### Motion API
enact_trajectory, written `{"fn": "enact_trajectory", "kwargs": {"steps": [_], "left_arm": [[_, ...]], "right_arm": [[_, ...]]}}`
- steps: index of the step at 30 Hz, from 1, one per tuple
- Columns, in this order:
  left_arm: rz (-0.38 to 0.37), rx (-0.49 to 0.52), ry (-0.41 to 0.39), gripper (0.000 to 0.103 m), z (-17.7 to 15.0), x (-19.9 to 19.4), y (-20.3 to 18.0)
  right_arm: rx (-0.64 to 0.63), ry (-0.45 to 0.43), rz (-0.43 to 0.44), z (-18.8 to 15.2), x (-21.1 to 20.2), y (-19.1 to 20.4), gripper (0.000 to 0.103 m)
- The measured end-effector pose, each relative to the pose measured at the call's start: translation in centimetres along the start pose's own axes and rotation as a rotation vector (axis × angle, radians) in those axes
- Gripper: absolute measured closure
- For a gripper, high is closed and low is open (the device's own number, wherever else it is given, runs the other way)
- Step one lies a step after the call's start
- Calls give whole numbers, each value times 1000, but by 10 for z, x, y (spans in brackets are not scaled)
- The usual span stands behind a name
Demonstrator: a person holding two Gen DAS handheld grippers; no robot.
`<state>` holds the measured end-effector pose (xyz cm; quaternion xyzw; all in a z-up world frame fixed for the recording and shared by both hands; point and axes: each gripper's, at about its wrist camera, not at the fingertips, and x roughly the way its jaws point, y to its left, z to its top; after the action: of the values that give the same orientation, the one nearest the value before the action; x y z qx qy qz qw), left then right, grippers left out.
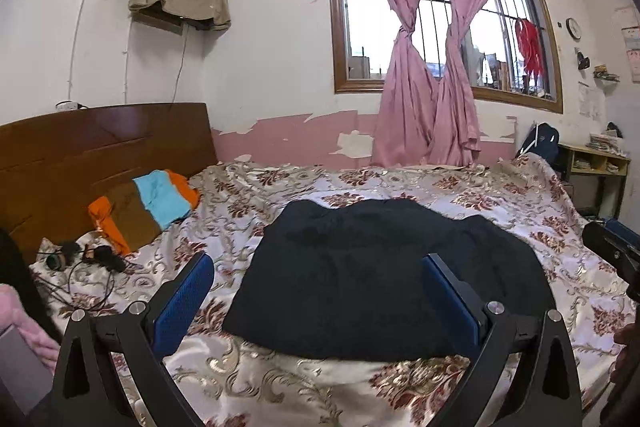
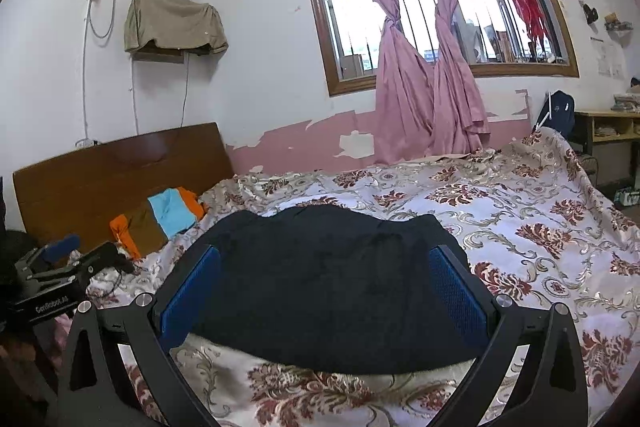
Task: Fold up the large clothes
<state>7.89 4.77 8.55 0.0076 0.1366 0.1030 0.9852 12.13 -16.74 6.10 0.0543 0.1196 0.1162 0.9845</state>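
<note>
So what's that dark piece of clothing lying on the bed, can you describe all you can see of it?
The dark garment is black or very dark navy, of soft matte fabric, lying flat in a roughly rectangular folded shape on the floral bedspread. Its far edge is wavy, its near edge fairly straight. No sleeves, buttons or print can be made out. Both the left gripper and right gripper are open in front of it; neither visibly grips it.

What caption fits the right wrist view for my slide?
Open right gripper above a dark garment lying on the floral bedspread.
</note>
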Motion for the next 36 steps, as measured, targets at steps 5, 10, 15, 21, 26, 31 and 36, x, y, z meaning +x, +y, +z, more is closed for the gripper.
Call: {"fn": "enact_trajectory", "kwargs": {"steps": [5,10,15,21,26,31,36], "left_arm": [[11,-1,1,0,-16,-10,8],[10,-2,-19,0,-31,-20,11],[0,9,-24,0,-45,-23,5],[-41,7,1,0,-60,-23,3],[-43,1,1,0,-74,-24,2],[-38,-8,16,0,-88,-20,0],[-38,2,59,0,-105,-12,-2]], "right_arm": [[-26,3,-40,-17,-14,7,1],[-33,2,-48,-26,-23,11,1],[-42,-12,-55,-37,-33,14,1],[-72,-14,-65,-47,-43,18,1],[-53,20,-71,-58,-42,11,1],[-23,49,-89,-70,-37,1,1],[-42,66,-90,-81,-33,0,1]]}}
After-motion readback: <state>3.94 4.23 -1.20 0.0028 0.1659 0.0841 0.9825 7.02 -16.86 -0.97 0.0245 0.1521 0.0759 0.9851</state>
